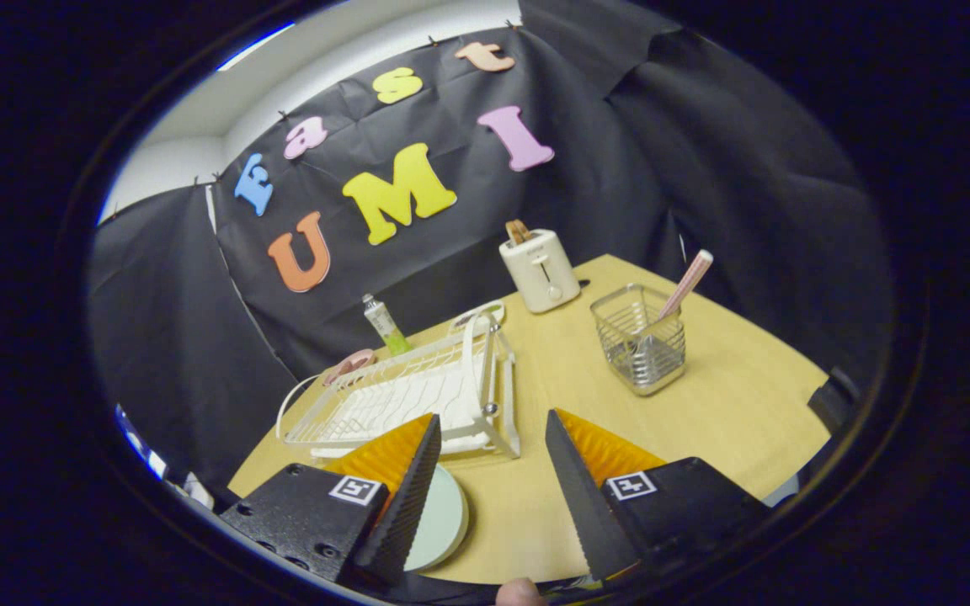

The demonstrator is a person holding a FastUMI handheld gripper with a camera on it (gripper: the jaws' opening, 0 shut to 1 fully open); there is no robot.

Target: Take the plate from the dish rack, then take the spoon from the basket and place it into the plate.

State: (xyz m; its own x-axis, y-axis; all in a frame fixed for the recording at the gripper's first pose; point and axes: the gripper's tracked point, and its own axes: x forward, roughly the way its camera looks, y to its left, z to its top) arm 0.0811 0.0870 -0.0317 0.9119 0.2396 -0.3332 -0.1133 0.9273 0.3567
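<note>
A pale green plate (443, 518) lies flat on the wooden table (729, 404), partly hidden under my left finger (405, 492). My gripper (493, 438) is open, its fingers wide apart with only bare tabletop between them. The white wire dish rack (409, 396) stands just ahead of the left finger, with no plate in it. Beyond the right finger stands a wire basket (641, 341) with a pink-handled spoon (687, 282) leaning out of it.
A cream toaster (540, 269) stands at the back of the table by the black cloth wall. A small green tube (384, 324) and a pink object (350, 364) sit behind the rack. The table's edge runs close on the right.
</note>
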